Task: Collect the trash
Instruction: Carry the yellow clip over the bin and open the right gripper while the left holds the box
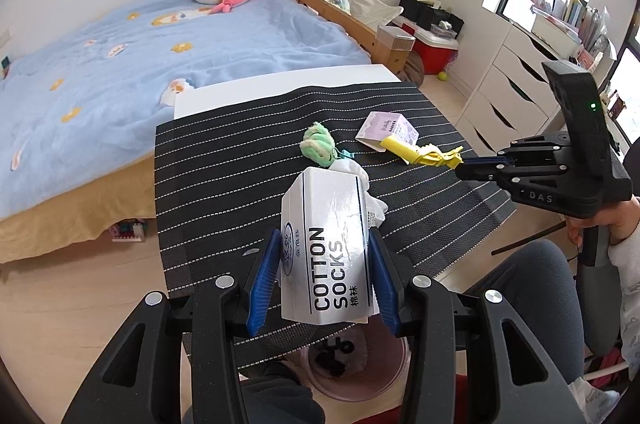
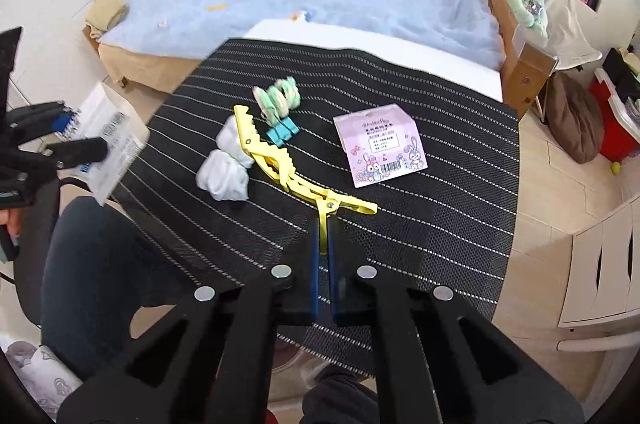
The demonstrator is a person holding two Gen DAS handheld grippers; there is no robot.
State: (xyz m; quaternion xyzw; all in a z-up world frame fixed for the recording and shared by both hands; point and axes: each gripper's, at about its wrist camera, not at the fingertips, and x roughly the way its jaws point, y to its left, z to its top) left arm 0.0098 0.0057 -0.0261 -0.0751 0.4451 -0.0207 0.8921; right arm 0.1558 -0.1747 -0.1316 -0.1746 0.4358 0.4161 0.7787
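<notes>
White glossy cardboard "COTTON SOCKS" box (image 1: pixel 328 248), lower centre of my left view, clamped between the left gripper's (image 1: pixel 326 276) blue pads, over the pinkish bin (image 1: pixel 356 364) at bottom frame. Right gripper (image 2: pixel 323 244) fingers pinch one handle of the yellow toothed plastic clip (image 2: pixel 280 163), mid-frame.

Risks, my read: slick box slips and misses the bin; thin clip handle twists out of the pinch.

Count on striped black mat (image 2: pixel 440 224): one box, one yellow clip, one pink printed packet (image 2: pixel 380 149), one crumpled white tissue wad (image 2: pixel 224 167), one green fluffy toy (image 2: pixel 278 97), one teal binder clip (image 2: pixel 284 133).
</notes>
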